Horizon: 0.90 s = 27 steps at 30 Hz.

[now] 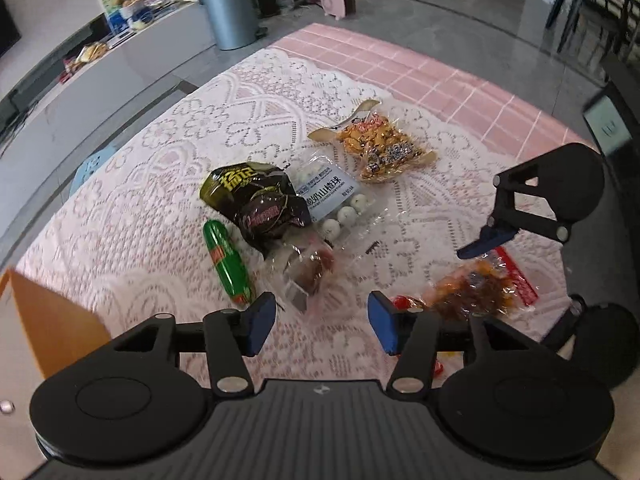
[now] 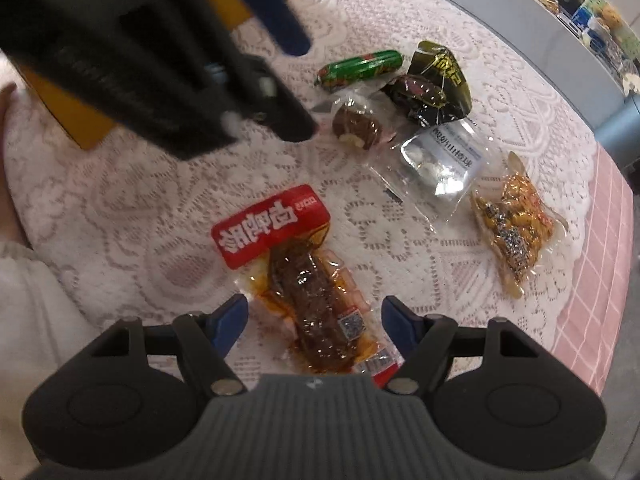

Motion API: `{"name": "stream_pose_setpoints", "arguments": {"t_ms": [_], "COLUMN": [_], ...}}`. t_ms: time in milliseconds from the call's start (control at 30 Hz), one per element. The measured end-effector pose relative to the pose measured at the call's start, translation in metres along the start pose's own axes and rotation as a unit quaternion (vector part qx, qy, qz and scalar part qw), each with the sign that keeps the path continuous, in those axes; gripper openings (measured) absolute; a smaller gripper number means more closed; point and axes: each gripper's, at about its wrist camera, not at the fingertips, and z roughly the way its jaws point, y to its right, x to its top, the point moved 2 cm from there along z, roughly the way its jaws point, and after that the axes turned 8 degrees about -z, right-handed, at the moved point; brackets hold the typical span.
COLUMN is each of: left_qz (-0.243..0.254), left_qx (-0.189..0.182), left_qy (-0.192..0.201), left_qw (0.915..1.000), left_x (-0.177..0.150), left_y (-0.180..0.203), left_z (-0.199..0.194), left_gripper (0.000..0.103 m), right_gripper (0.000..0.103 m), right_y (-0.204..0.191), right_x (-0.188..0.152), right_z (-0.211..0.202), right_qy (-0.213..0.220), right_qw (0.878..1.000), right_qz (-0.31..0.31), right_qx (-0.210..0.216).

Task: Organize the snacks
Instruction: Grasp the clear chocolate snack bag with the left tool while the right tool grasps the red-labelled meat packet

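Six snack packs lie loose on the lace-covered bench [image 1: 168, 184], and I have both sets of tongs over them. My right tongs [image 2: 314, 322] stand apart and empty, straddling the red-headed vacuum pack of braised meat [image 2: 308, 296], which lies flat just ahead of the pads without touching either. That pack looks light, floppy and slick with oily film, so I judge a flat pinch across the meaty middle would slide; the stiffer red header card [image 2: 270, 224] or the sealed edge looks the better hold.

My left tongs [image 1: 322, 326] are also apart with nothing between them, poised above the clear wrapper holding a brown sweet [image 1: 310, 270]. That one is small and crinkly, and I expect it to skid on the lace unless I close on the lump itself.

Beyond it sit the green sausage stick [image 1: 228, 264], firm and round and likely to roll, the dark green foil bag [image 1: 256, 200], the clear bag of white hawthorn balls [image 1: 340, 200] and the yellow vacuum pack [image 1: 376, 144], well apart near the lace edge. An orange box [image 1: 48, 320] stands at the left, probably the place for them.
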Motion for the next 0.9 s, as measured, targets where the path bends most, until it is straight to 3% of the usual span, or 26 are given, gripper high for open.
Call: {"name": "stream_pose_setpoints", "arguments": {"t_ms": [67,133,300,400,500,567,700,867,900], "left_qz": [0.009,0.017,0.039,0.046,0.060,0.071,0.092,0.097,0.093], "left_qx": [0.003,0.004,0.007,0.006,0.007,0.011,0.007,0.008,0.006], "left_qy": [-0.004,-0.007,-0.012,-0.015,-0.017,-0.023,-0.027,-0.025,-0.023], "left_qw": [1.0000,0.9998,0.9992,0.9988,0.9981,0.9972,0.9953,0.9950,0.9954], "left_x": [0.004,0.008,0.013,0.017,0.020,0.021,0.021,0.019,0.019], "left_y": [0.000,-0.001,-0.006,-0.009,-0.008,-0.006,0.000,0.003,0.003], "left_z": [0.007,0.014,0.025,0.032,0.040,0.047,0.056,0.063,0.063], "left_gripper": [0.063,0.064,0.069,0.071,0.072,0.072,0.072,0.072,0.067], "right_gripper": [0.071,0.054,0.026,0.018,0.021,0.029,0.059,0.061,0.061], "right_y": [0.000,0.002,0.016,0.029,0.035,0.033,0.032,0.040,0.041], "right_x": [0.000,-0.001,-0.003,-0.007,-0.012,-0.012,-0.009,-0.005,-0.005], "right_z": [0.004,0.003,-0.010,-0.015,-0.015,-0.013,-0.009,-0.003,0.002], "right_qy": [0.000,0.010,0.025,0.017,0.029,0.028,0.027,0.022,0.015], "right_qw": [1.000,1.000,0.998,0.996,0.994,0.995,0.996,0.994,0.994], "right_qz": [-0.003,-0.001,0.048,0.088,0.097,0.088,0.082,0.104,0.106], "right_qx": [0.003,0.011,0.034,0.027,0.045,0.038,0.018,0.016,0.018]}}
